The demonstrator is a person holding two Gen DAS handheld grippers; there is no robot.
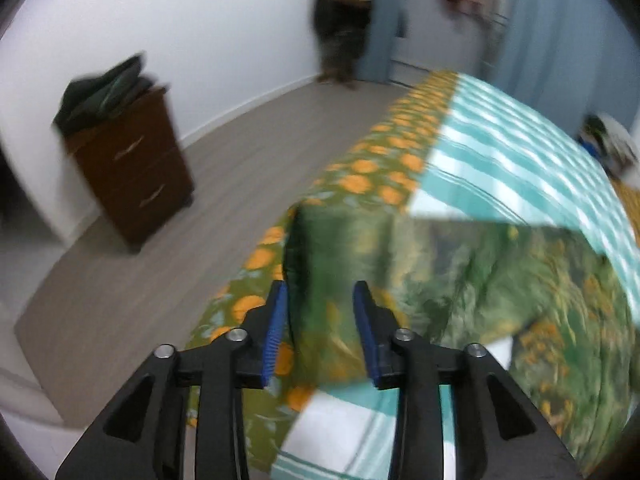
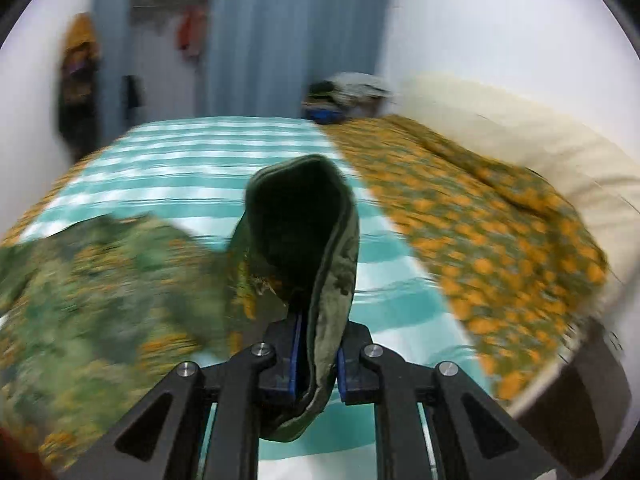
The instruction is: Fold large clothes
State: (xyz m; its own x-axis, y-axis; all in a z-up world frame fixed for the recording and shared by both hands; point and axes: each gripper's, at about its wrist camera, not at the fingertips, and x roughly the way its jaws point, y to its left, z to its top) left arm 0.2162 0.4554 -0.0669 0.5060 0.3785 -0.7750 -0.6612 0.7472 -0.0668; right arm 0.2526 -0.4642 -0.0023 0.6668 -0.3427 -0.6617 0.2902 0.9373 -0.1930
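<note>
A large green garment with orange flower print (image 1: 500,280) hangs in the air over the bed, blurred by motion. Its dark hem (image 1: 296,256) runs down between the fingers of my left gripper (image 1: 320,316), whose blue pads (image 1: 276,328) stand apart and do not press on the cloth. In the right wrist view my right gripper (image 2: 316,356) is shut on a thick folded edge of the same garment (image 2: 332,280), which loops up in front of the camera. The rest of the garment (image 2: 100,280) trails off to the left.
The bed carries a teal and white striped sheet (image 2: 200,160) over an orange-flowered green cover (image 2: 480,240), with a cream pillow (image 2: 540,128) at the right. A brown drawer cabinet (image 1: 136,168) topped with dark clothes stands by the wall. Blue curtains (image 2: 296,32) and hanging clothes are behind.
</note>
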